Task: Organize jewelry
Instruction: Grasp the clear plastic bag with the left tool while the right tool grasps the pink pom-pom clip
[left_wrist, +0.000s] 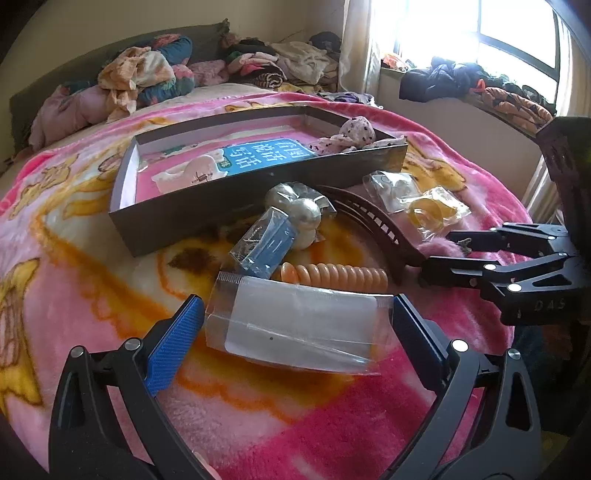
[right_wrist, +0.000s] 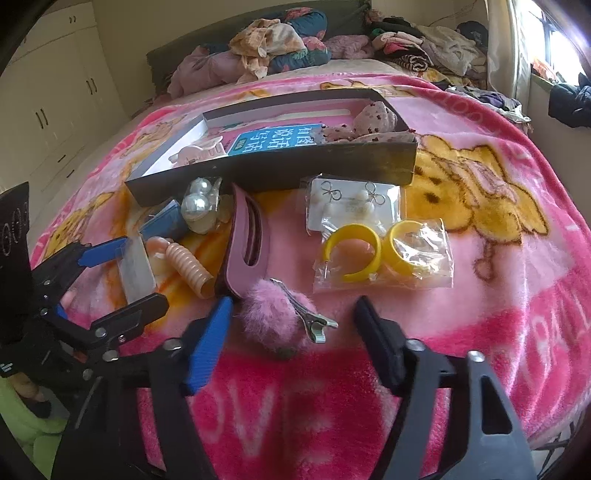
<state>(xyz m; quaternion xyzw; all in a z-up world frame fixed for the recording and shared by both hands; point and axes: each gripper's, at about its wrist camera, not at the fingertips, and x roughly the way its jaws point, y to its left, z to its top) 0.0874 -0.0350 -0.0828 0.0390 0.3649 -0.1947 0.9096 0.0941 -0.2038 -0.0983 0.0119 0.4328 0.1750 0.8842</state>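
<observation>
- On the bed blanket (left_wrist: 92, 258), near its front edge, left gripper (left_wrist: 295, 328) fingers wide open around a clear packet (left_wrist: 299, 328), not clamped
- Packet looks light, slippery, floppy: pinch its stiffer card insert
- Right gripper (right_wrist: 293, 332) open, empty, over the pink pompom clip (right_wrist: 273, 314)

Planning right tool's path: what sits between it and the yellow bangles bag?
Right wrist view: right tool, open, frames the pink pom-pom clip. From the clip's metal end to the yellow bangles bag, only bare blanket.
</observation>
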